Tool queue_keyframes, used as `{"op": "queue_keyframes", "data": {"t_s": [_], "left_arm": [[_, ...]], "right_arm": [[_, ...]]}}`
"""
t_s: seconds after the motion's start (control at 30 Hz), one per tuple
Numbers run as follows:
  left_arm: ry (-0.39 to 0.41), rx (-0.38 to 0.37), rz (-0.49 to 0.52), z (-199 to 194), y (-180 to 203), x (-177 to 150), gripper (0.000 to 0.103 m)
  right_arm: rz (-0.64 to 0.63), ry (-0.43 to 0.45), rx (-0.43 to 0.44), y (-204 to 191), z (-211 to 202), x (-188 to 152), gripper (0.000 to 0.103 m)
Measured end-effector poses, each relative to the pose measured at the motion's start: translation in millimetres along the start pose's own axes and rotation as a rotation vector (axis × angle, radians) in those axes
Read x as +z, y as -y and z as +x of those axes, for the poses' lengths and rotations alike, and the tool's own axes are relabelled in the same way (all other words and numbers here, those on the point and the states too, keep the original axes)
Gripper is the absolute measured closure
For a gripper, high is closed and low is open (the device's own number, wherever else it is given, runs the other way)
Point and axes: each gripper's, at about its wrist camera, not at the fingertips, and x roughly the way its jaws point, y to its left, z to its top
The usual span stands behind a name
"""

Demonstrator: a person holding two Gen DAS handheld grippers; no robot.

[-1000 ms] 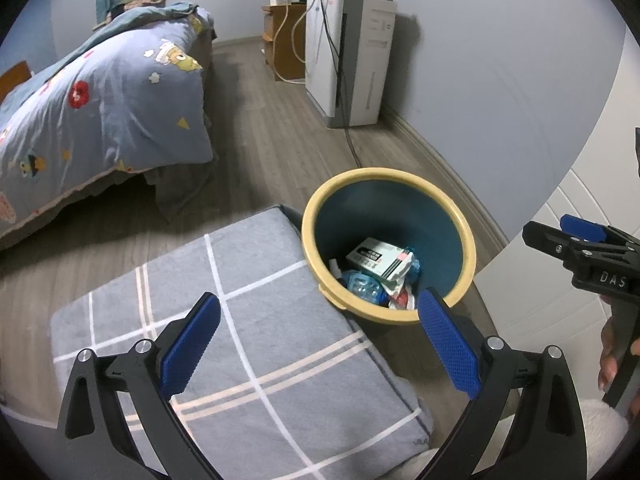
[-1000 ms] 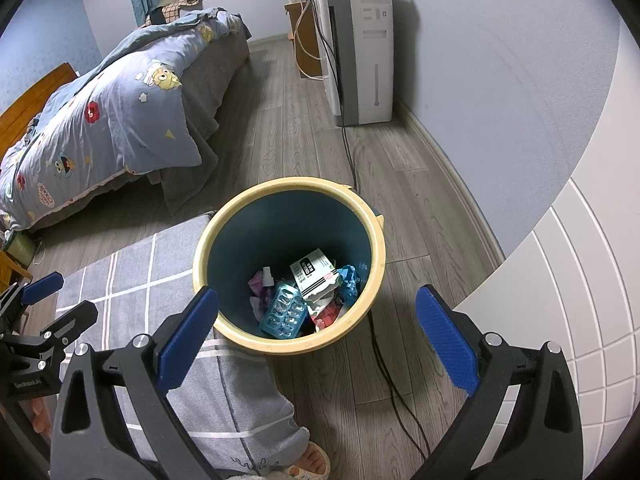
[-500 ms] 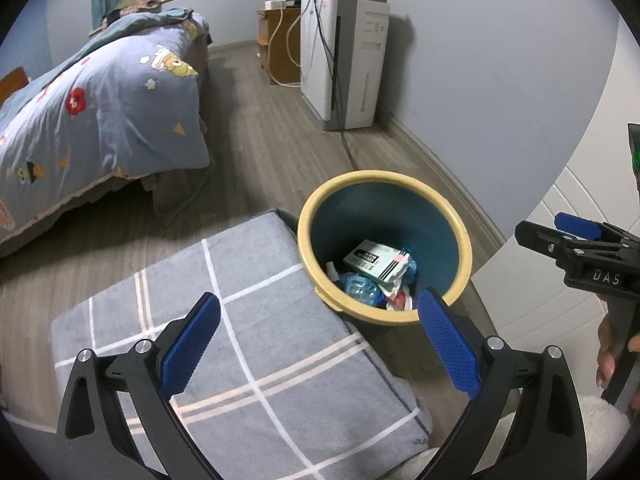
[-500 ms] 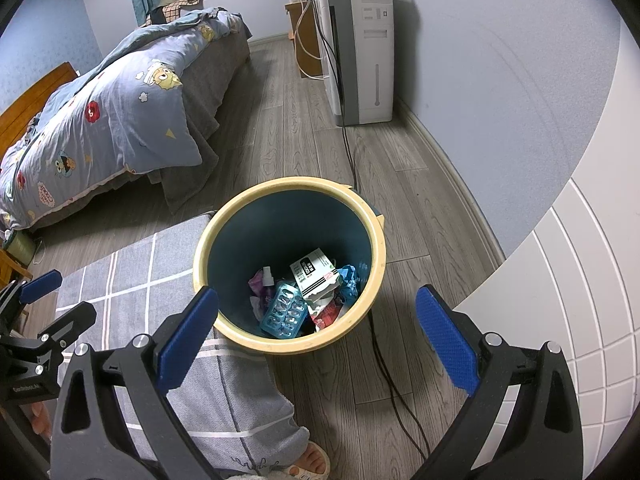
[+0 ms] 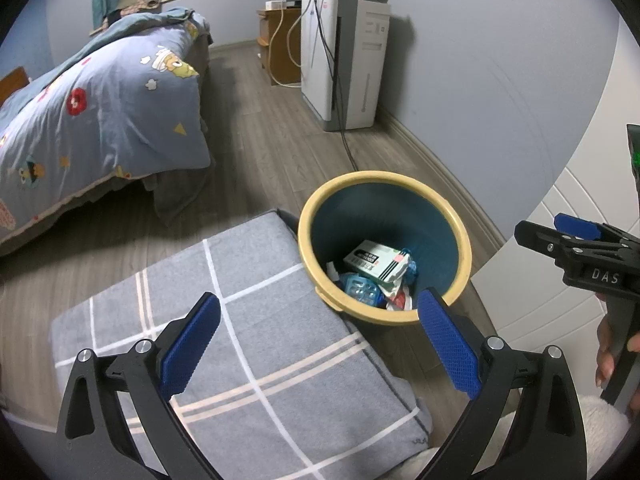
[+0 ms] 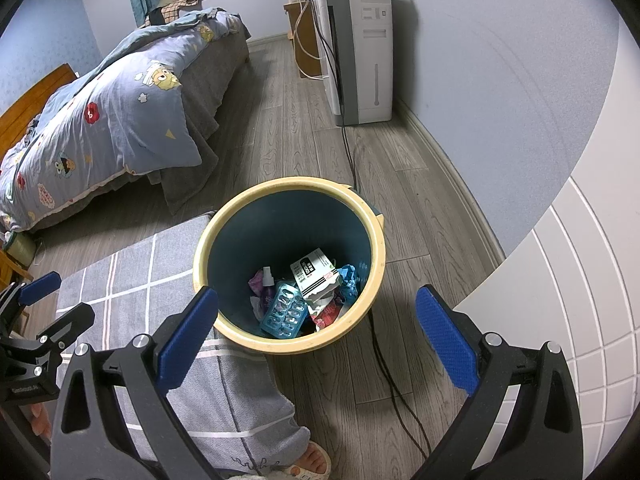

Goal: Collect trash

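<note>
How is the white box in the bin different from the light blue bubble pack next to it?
The white box has black stripes and printing; the bubble pack is light blue with rows of bubbles. The box looks thick and leans on crumpled wrappers; the pack is thin and flat, lying nearer the front rim. Both sit at the bottom of the yellow-rimmed bin.

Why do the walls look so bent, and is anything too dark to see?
Both wrist views: fisheye lenses curve the skirting board and blacken the corners. Right wrist view: the bin interior is shaded, yet the trash stays sharp. Left wrist view: its near wall hides some.
</note>
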Motion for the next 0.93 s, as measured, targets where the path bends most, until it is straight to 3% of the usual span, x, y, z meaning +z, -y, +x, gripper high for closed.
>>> {"op": "queue_keyframes", "data": {"t_s": [0.93], "left_arm": [[-0.007,0.001,-0.017,-1.9,-7.9,-3.7,0.005]], "right_arm": [[0.017,-0.018,-0.022,-2.3,1.9,-6.2,0.006]]}}
